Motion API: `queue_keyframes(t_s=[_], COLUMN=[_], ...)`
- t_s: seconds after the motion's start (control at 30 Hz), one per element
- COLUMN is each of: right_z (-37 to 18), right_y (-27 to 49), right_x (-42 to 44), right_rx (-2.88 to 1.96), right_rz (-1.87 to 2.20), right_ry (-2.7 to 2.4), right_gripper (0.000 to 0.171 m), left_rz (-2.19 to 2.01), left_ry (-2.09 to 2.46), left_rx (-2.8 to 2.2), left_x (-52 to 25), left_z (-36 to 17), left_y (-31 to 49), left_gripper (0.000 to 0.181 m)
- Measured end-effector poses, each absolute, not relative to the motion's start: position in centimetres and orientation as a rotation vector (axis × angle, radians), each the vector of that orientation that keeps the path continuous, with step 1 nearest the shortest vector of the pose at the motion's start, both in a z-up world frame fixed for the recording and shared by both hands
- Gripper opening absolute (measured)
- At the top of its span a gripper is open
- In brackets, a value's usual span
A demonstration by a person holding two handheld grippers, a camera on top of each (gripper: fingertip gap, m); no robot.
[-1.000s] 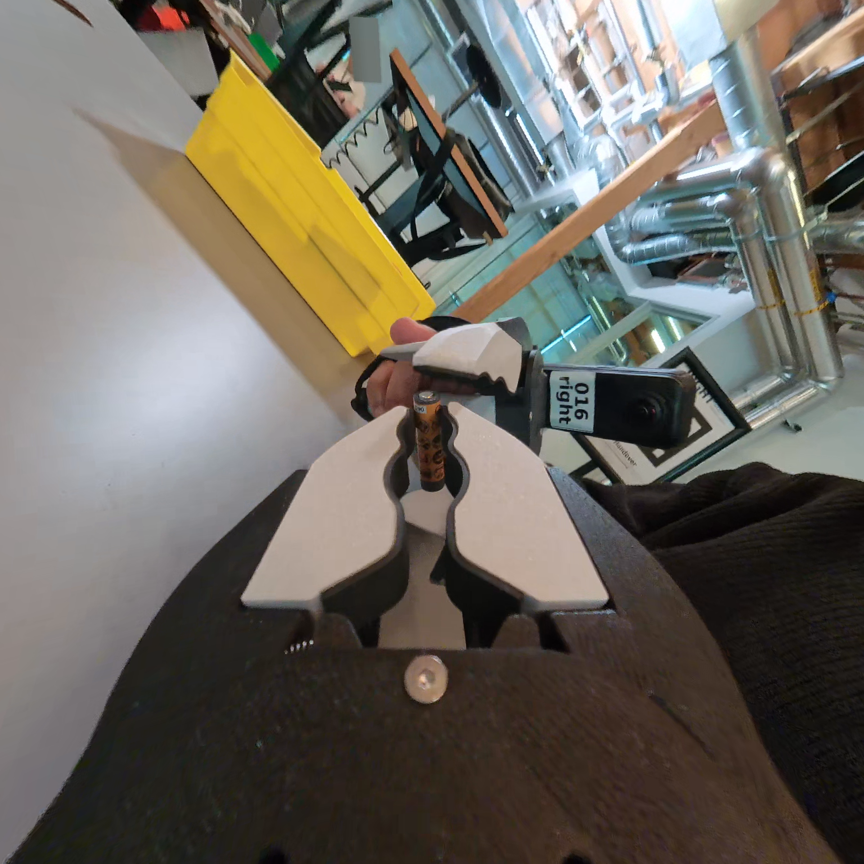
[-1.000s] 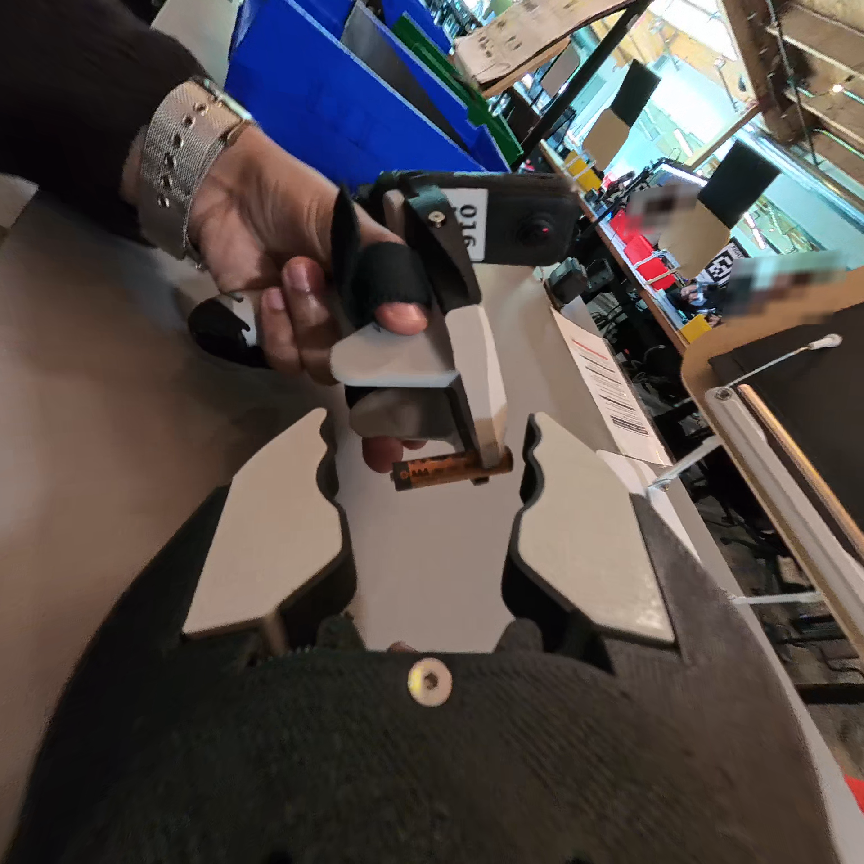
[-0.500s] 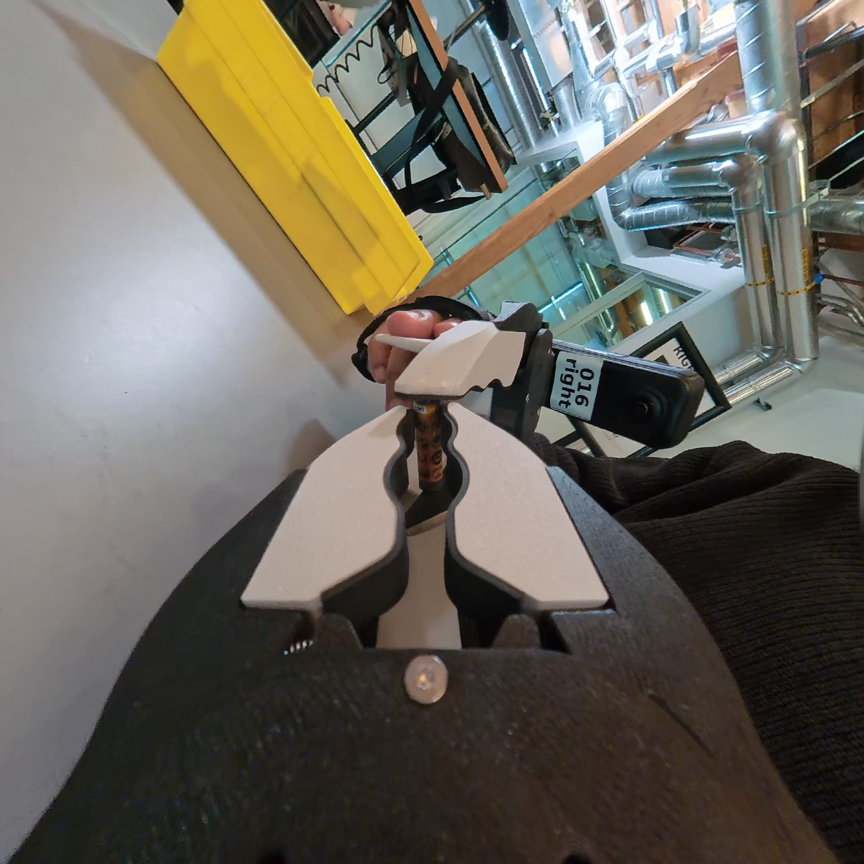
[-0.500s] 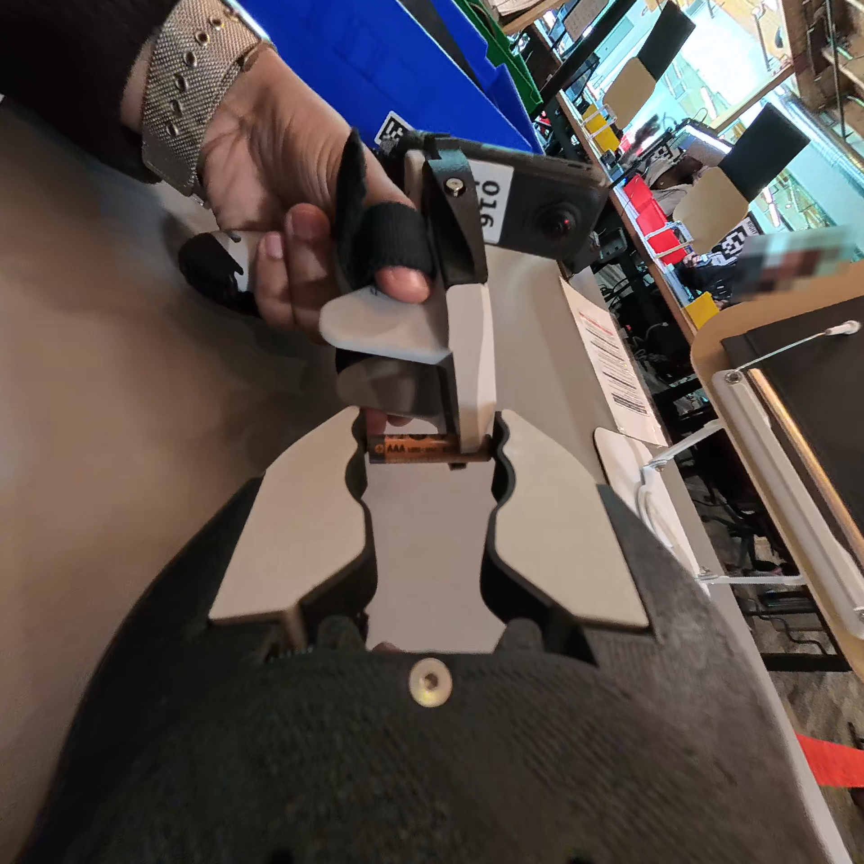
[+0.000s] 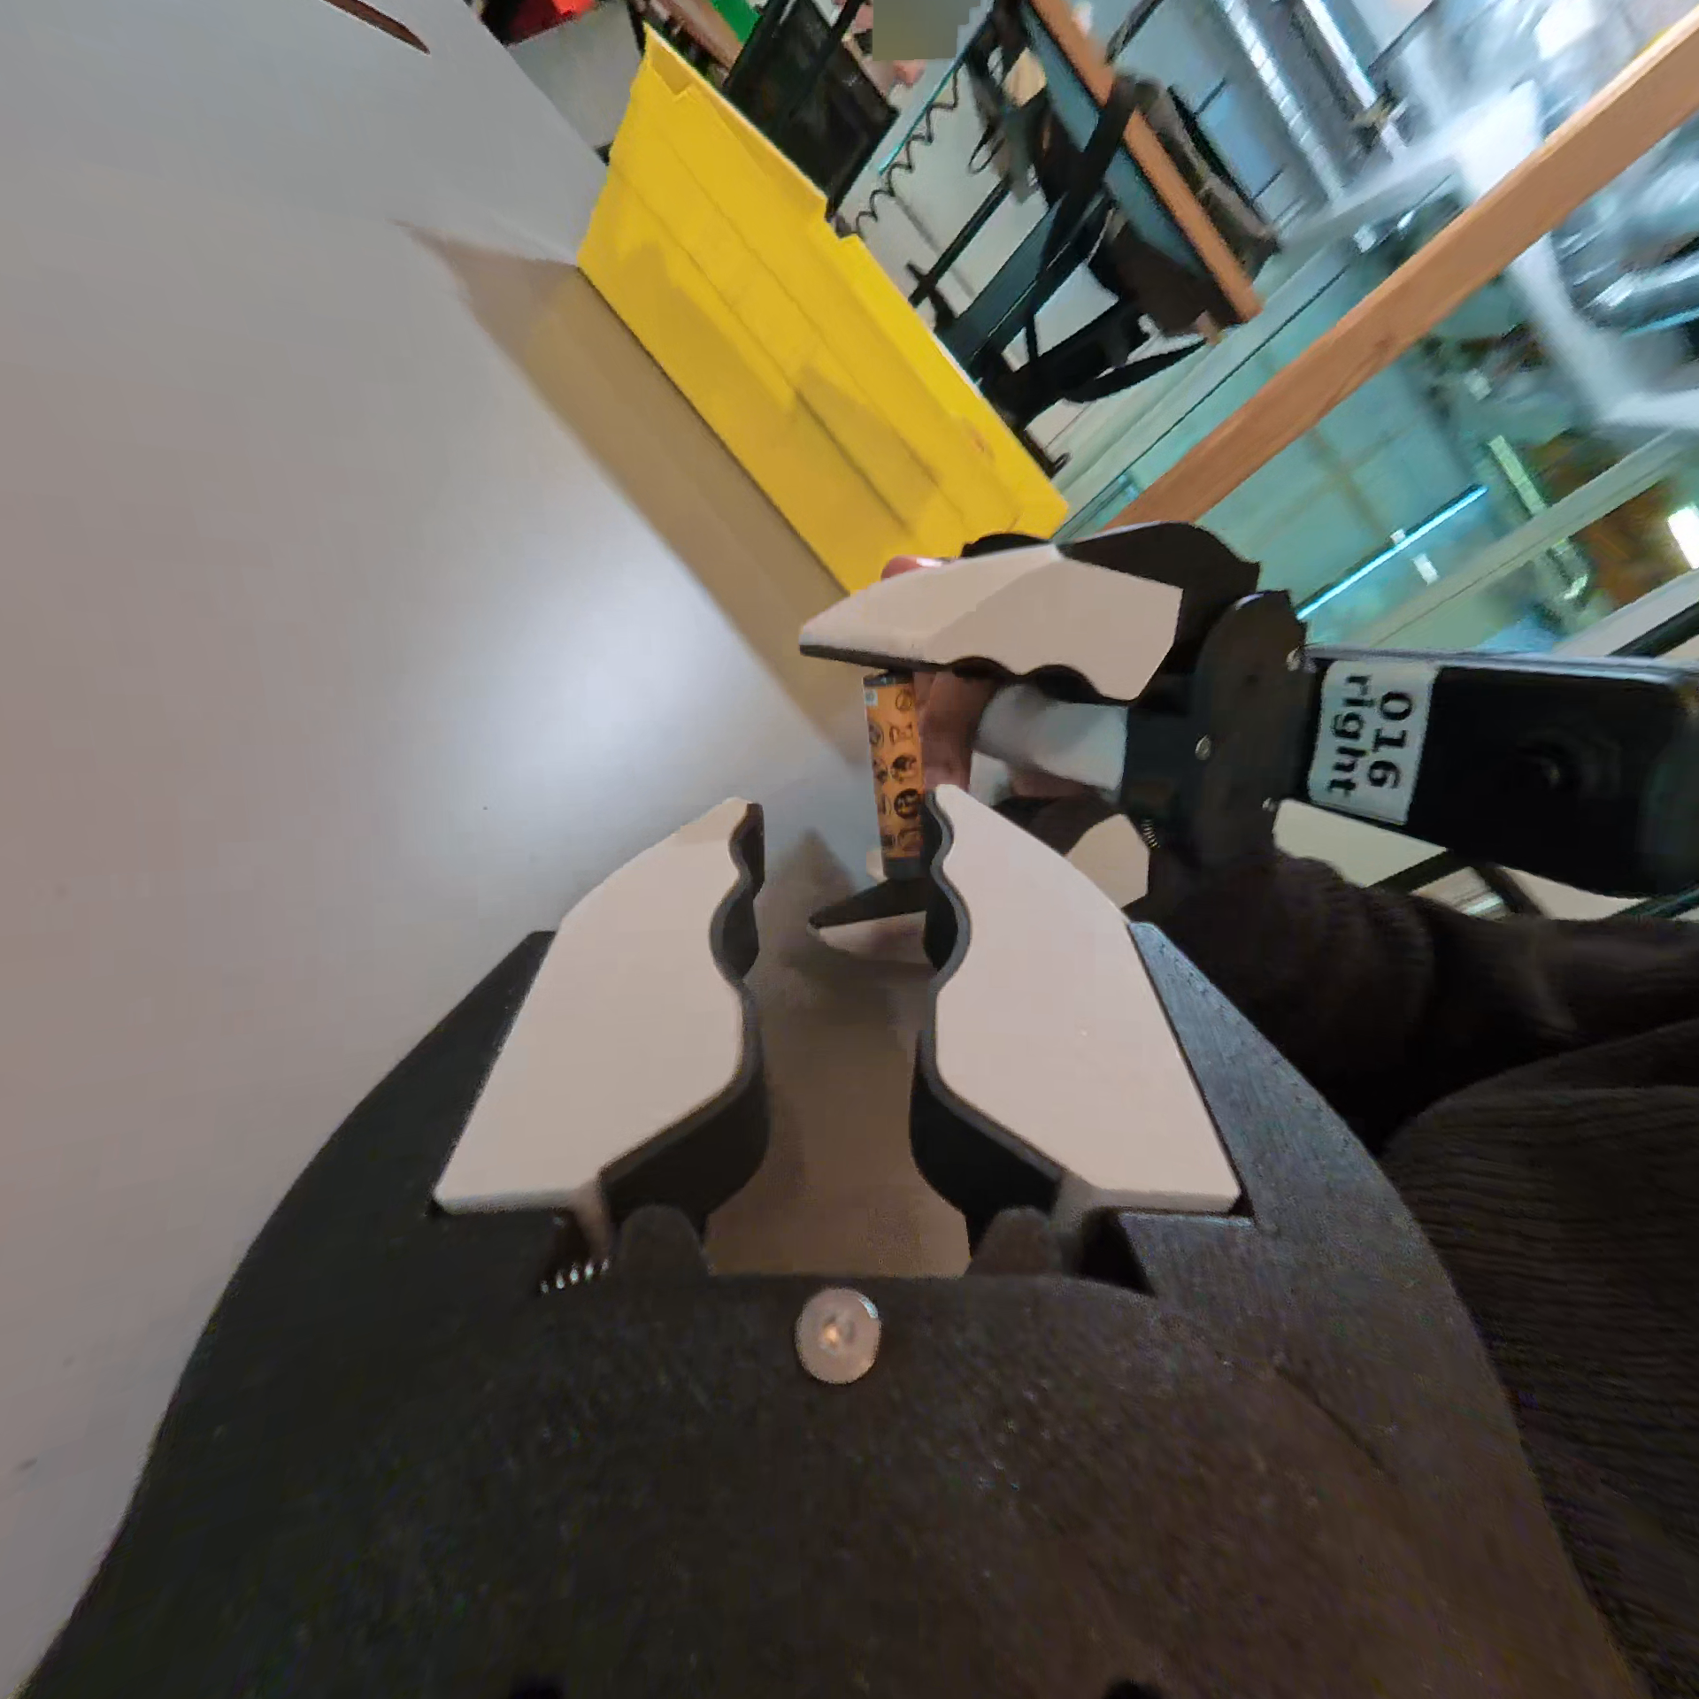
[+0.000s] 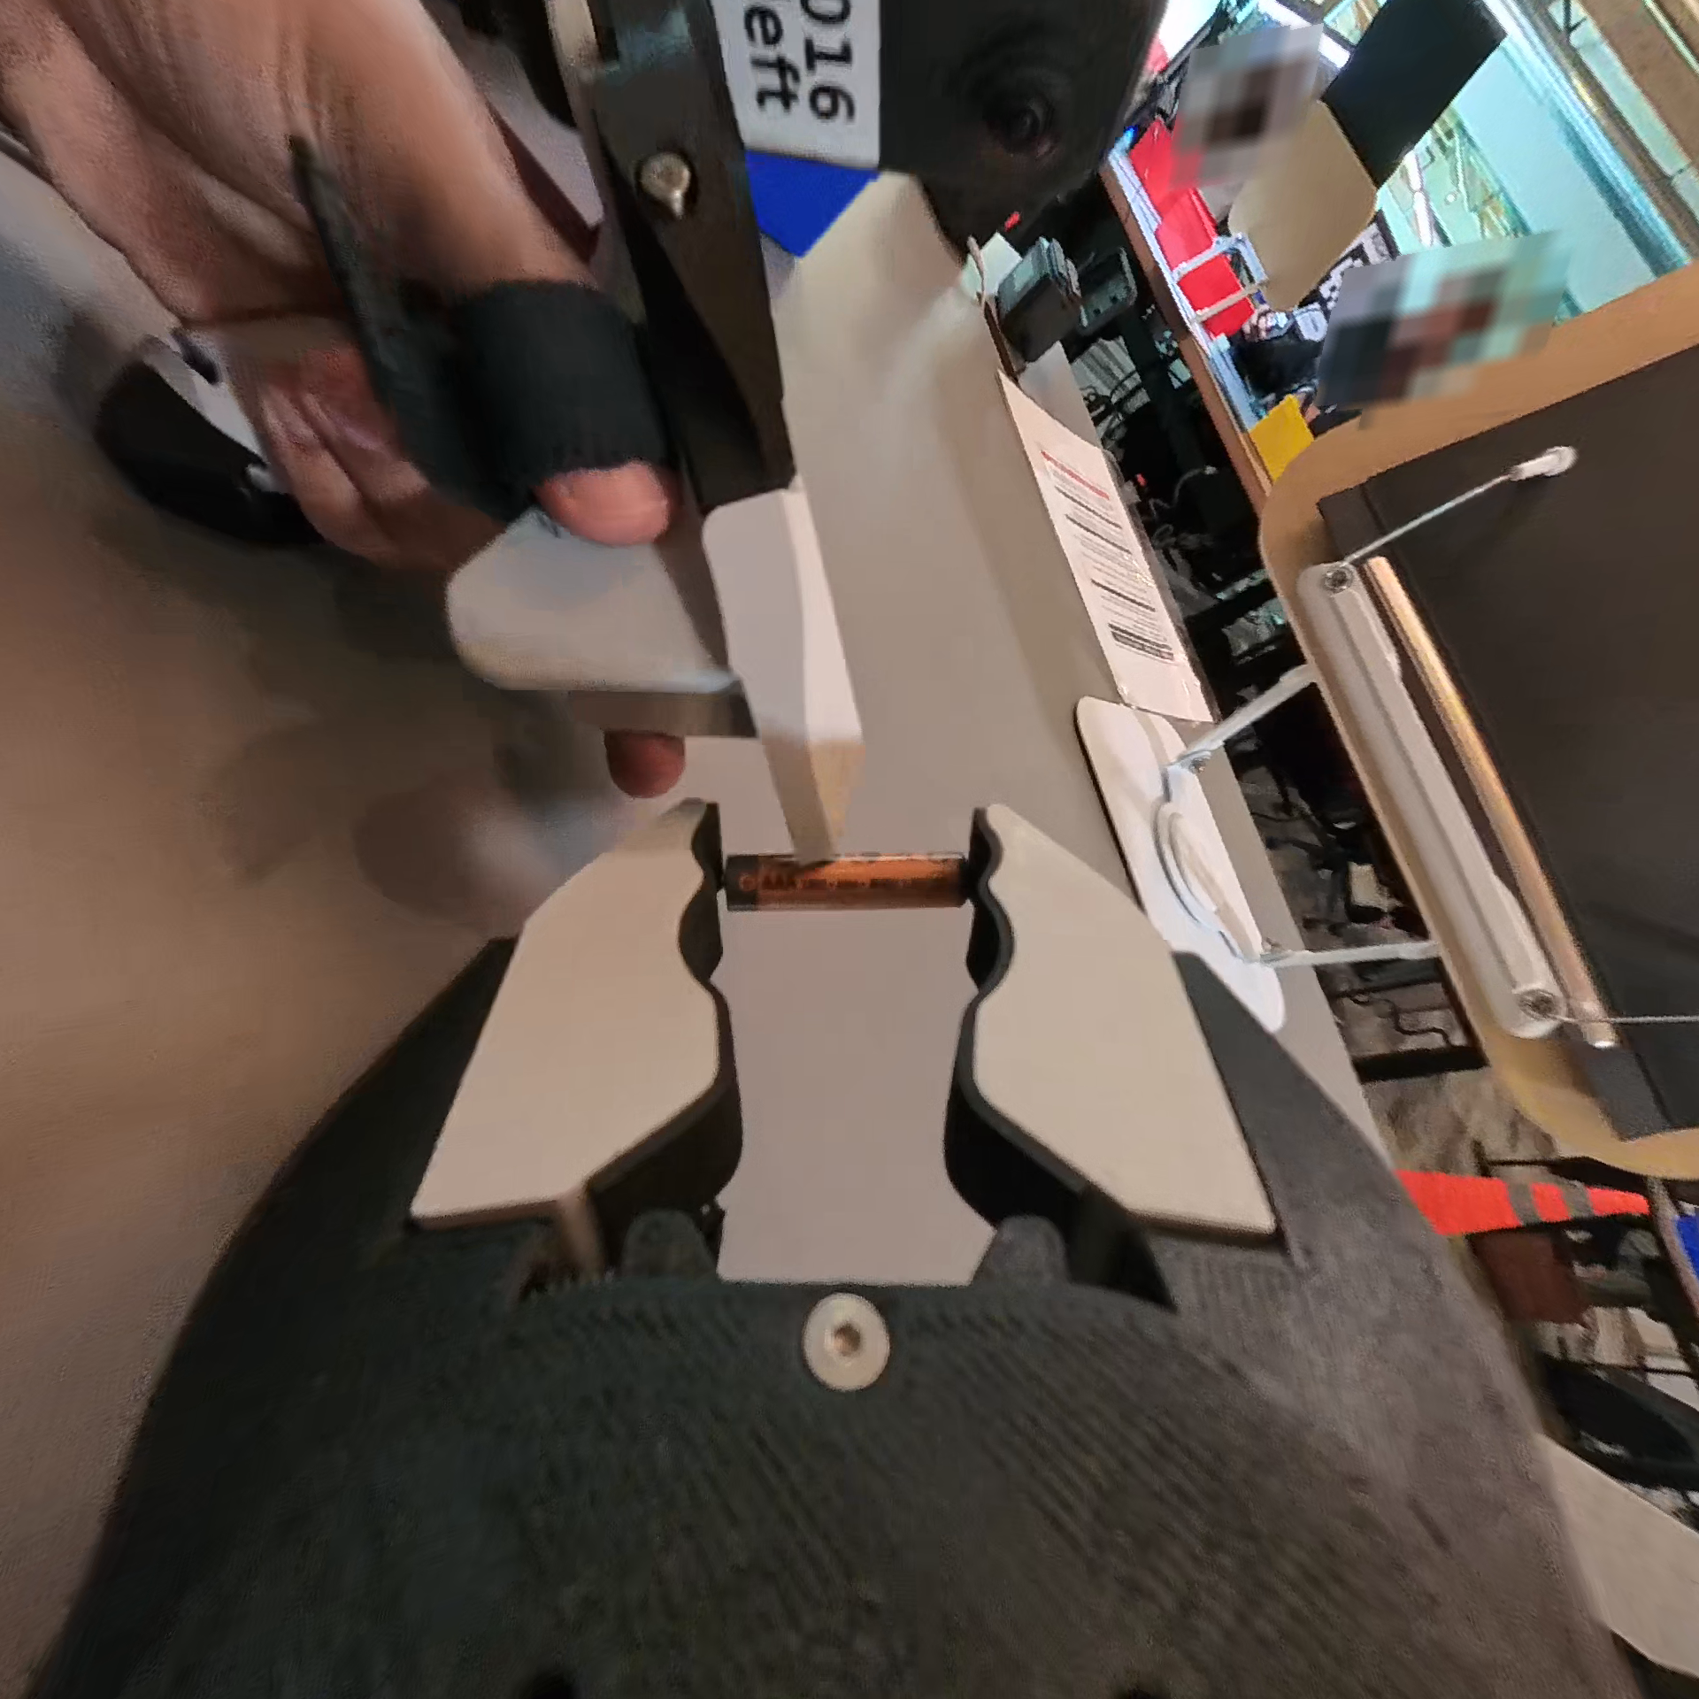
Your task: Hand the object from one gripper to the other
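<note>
Fingers of right gripper [image 6: 844, 850] pinch battery [image 6: 846, 883] end to end; left gripper [image 5: 841, 850] spread, battery beside one finger. Best: draw left straight back, avoid nudging.

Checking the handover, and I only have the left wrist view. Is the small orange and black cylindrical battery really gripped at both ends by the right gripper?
Observer: Yes. In the right wrist view the orange and black battery spans end to end between the right gripper, meeting both grey fingertips.
Operator: Is my left gripper clear of it?
Observer: I cannot confirm that. The left gripper is open, but one pale finger overlaps the battery's edge there, and I cannot tell if it touches.
</note>
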State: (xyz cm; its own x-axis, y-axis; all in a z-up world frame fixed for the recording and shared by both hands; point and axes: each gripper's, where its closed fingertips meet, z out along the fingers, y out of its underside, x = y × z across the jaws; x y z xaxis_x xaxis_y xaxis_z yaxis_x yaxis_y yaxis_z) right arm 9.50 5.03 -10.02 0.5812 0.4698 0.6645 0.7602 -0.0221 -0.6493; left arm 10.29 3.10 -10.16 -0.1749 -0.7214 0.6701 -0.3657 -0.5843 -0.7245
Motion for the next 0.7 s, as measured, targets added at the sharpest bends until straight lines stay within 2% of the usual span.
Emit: queue_keyframes(t_s=[0.4,0.7], right_z=[-11.0,-11.0], right_y=[5.8,5.8], right_x=[10.9,10.4], right_rx=[-1.704,-1.698], right_rz=[-0.693,-0.719], right_ry=[-1.115,-1.123], right_gripper=[0.052,0.052], left_rz=[-1.41,-1.335], left_ry=[1.293,1.324], left_rx=[-1.786,-1.724], left_x=[11.1,11.3], left_z=[-11.5,-11.2], left_y=[3.4,3.0], left_gripper=[0.03,0.02])
